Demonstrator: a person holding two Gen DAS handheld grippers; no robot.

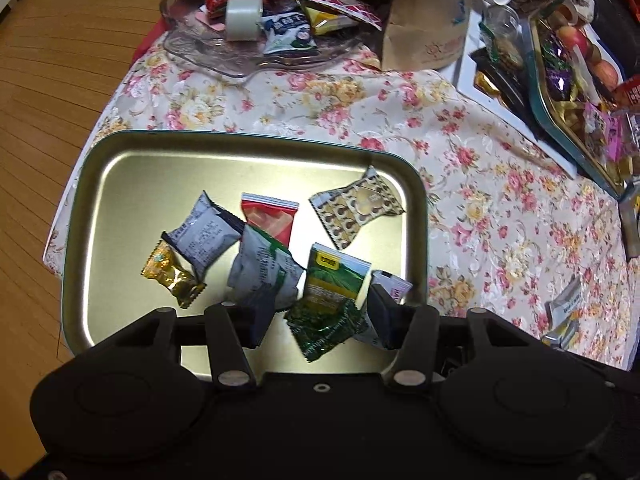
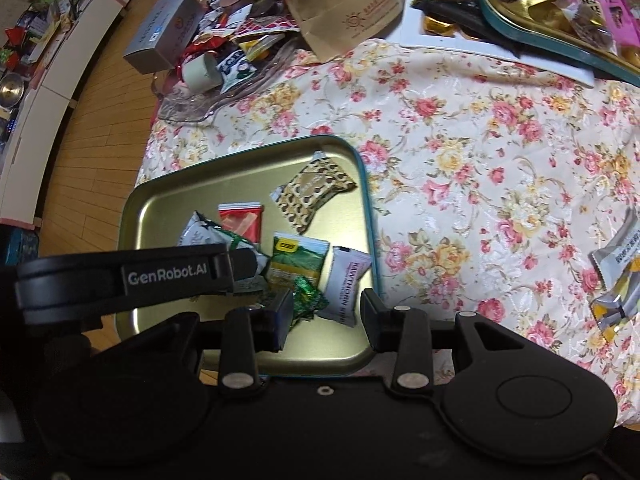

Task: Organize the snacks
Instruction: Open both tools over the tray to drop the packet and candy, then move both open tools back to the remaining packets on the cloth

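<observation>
**Both grippers over the snack tin, jaws apart**

A gold metal tray point(image 1: 120, 184) with a teal rim sits on the near left part of a floral tablecloth point(image 1: 460, 128), close to the table's left edge. Loose snack packets lie in it: a gold-wrapped candy point(image 1: 170, 274), a grey packet point(image 1: 202, 236), a red packet point(image 1: 270, 216), a brown patterned packet point(image 1: 358, 204) at the far right, a grey-and-green packet point(image 1: 262, 270), a yellow-green packet point(image 1: 334, 278) and a crumpled dark green wrapper point(image 1: 324, 328).

The left gripper point(image 1: 320, 316) hangs over the tray's near edge with its fingers apart; the green wrapper lies between them, but whether a pad touches it is hard to tell. Its right finger hides most of a white packet, which the right wrist view shows as a hawthorn packet point(image 2: 346, 284).

The right gripper point(image 2: 326, 312) also stands with fingers spread, nothing pinched, the wrapper and hawthorn packet showing in the gap below. The left gripper's body crosses that view and covers the tray's left packets.

Far off, a glass dish point(image 1: 208, 54) of snacks, a brown paper bag point(image 1: 424, 24) and a second snack tray point(image 1: 560, 120) are cut off by the frame.
</observation>
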